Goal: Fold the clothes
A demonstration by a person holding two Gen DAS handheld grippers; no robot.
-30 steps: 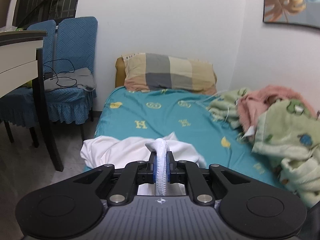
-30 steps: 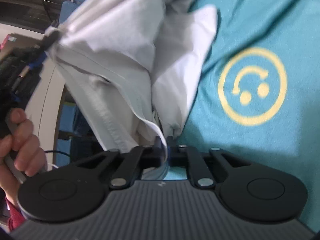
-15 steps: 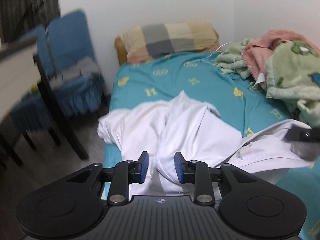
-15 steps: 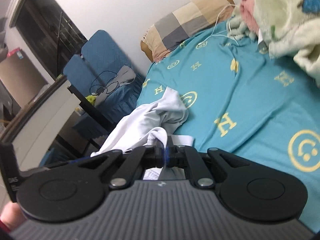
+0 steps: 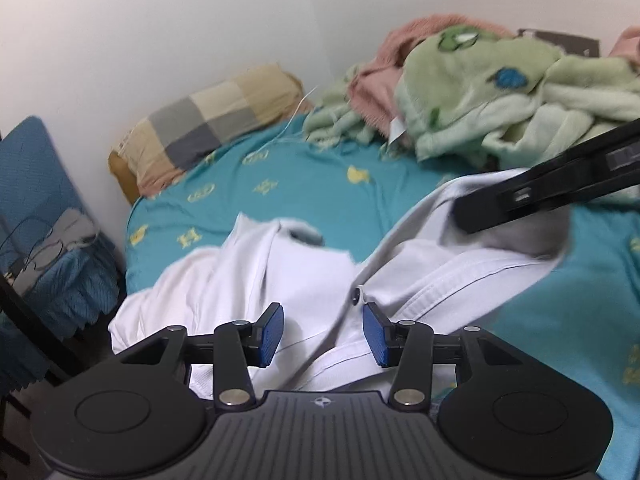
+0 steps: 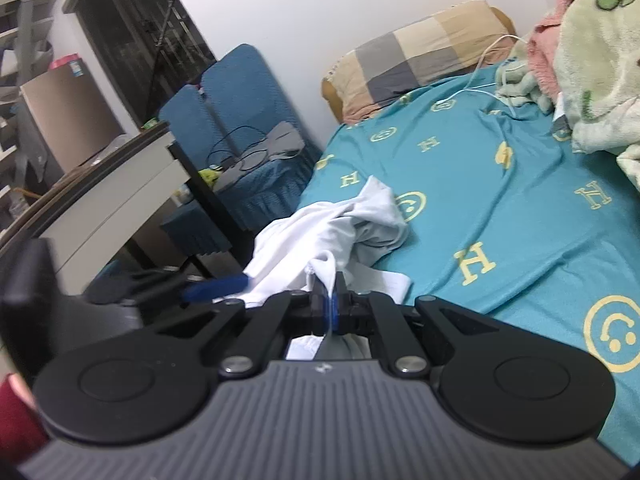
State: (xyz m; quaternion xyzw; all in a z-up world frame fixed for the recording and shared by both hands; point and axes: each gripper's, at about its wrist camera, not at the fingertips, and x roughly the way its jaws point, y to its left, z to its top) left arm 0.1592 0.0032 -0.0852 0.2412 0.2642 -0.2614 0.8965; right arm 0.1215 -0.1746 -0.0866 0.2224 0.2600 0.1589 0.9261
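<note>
A crumpled white shirt (image 5: 240, 280) lies on the near left part of the teal bed sheet (image 5: 300, 184). My left gripper (image 5: 323, 334) hovers just over it with its jaws opening. The cloth, with a dark button, lies under the gap, and the blue pads (image 5: 270, 334) do not press it. My right gripper (image 6: 330, 304) is shut on an edge of the white shirt (image 6: 320, 232) and holds it up off the sheet (image 6: 500, 220). From the left wrist view, the right gripper (image 5: 464, 216) reaches in from the right with cloth hanging from it.
A checked pillow (image 5: 208, 128) lies at the head of the bed. Green and pink blankets (image 5: 500, 92) are heaped along the wall side. Blue chairs (image 6: 240, 120) and a white desk (image 6: 112, 200) stand off the bed's left edge. A white cable (image 6: 480, 76) crosses the sheet.
My left gripper let go of the white fold, spread its jaws, rolled and sank toward the shirt. My right gripper rose, still shut on the shirt's edge.
</note>
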